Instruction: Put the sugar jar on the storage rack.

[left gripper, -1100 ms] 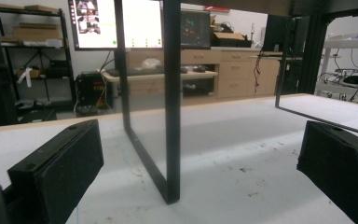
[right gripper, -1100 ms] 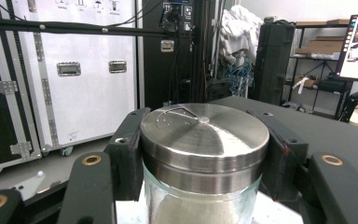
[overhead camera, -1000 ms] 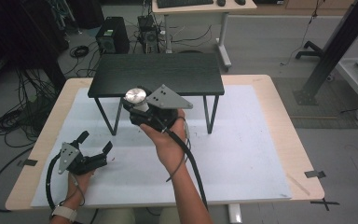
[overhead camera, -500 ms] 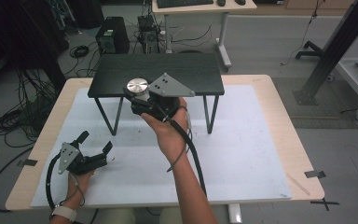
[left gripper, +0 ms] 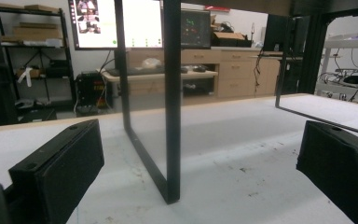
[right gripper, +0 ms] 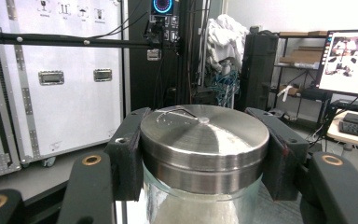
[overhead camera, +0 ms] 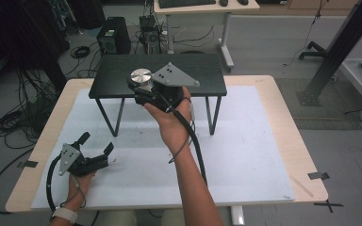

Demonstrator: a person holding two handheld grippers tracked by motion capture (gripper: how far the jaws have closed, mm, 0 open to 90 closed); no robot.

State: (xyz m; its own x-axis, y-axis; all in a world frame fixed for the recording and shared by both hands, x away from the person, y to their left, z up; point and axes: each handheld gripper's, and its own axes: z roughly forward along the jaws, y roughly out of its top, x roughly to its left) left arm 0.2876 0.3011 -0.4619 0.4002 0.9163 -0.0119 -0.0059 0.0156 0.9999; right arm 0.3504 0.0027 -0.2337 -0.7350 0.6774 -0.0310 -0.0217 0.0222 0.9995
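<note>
Right gripper [overhead camera: 141, 84]: raised above the black stand [overhead camera: 207, 77], jaws clamped on a metal-lidded jar [right gripper: 204, 140].
Left gripper [overhead camera: 94, 149]: resting low on the white mat [overhead camera: 245, 150], jaws apart.
Obstacle: the stand's thin leg [left gripper: 171, 102] stands directly ahead between the left jaws.

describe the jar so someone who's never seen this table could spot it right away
Find the small black stand at the far side of the white-covered table. Over its front edge the right gripper holds the jar upright. Its round, shiny metal lid is the only bright metal thing among black parts.
</note>
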